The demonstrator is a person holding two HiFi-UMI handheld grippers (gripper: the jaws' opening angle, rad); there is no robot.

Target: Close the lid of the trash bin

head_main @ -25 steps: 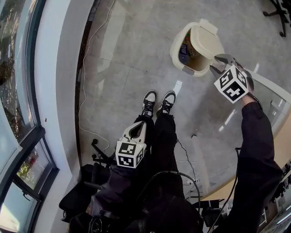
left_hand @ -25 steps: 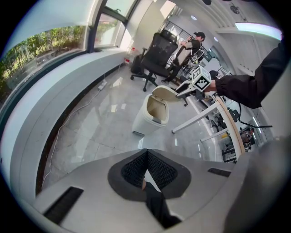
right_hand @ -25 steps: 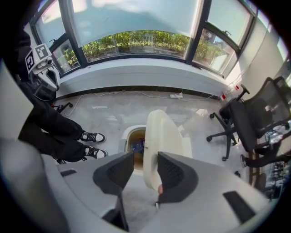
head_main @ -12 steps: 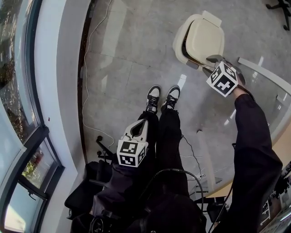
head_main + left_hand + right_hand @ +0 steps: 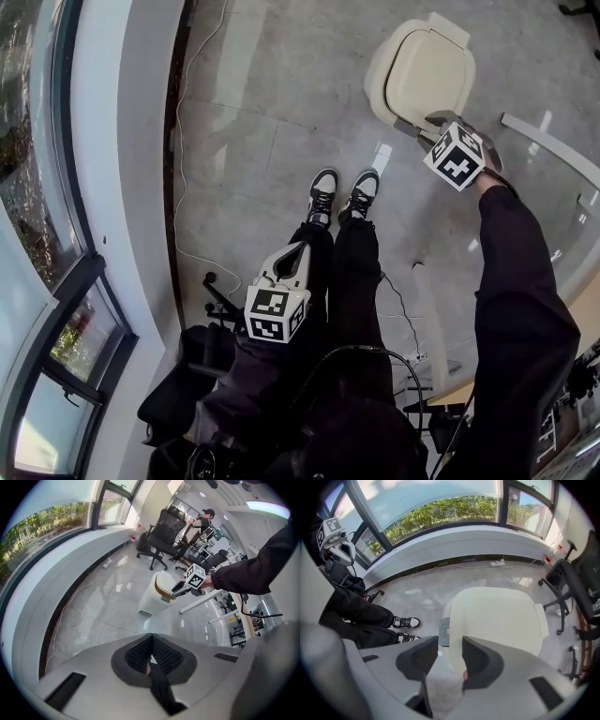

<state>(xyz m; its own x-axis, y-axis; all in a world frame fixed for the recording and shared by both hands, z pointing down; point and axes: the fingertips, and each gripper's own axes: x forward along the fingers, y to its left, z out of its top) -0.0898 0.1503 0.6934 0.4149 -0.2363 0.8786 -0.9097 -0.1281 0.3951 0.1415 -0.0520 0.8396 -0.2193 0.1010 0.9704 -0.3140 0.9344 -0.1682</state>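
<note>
The cream trash bin [image 5: 384, 89] stands on the grey floor ahead of the person's shoes, and its lid [image 5: 427, 70] lies flat and shut on it. My right gripper [image 5: 427, 127] hovers at the lid's near edge with its jaws open. In the right gripper view the lid [image 5: 497, 616] fills the middle, and the right gripper [image 5: 450, 644] straddles its front rim beside a grey latch [image 5: 444, 632]. My left gripper [image 5: 292, 253] rests low by the person's legs, shut and holding nothing. The left gripper view shows its jaws meeting [image 5: 151, 638], the bin [image 5: 154, 595] beyond.
A curved window wall and sill [image 5: 122, 187] run along the left, with a white cable [image 5: 180, 141] on the floor beside them. A glass table edge [image 5: 553, 150] is at the right. Black office chairs [image 5: 576, 583] [image 5: 164, 531] stand behind the bin. The person's shoes [image 5: 342, 192] are close to it.
The lid stood open with the bin's contents showing; it has swung down and now lies shut. My right gripper followed it down to the front edge. The left gripper stayed put.
</note>
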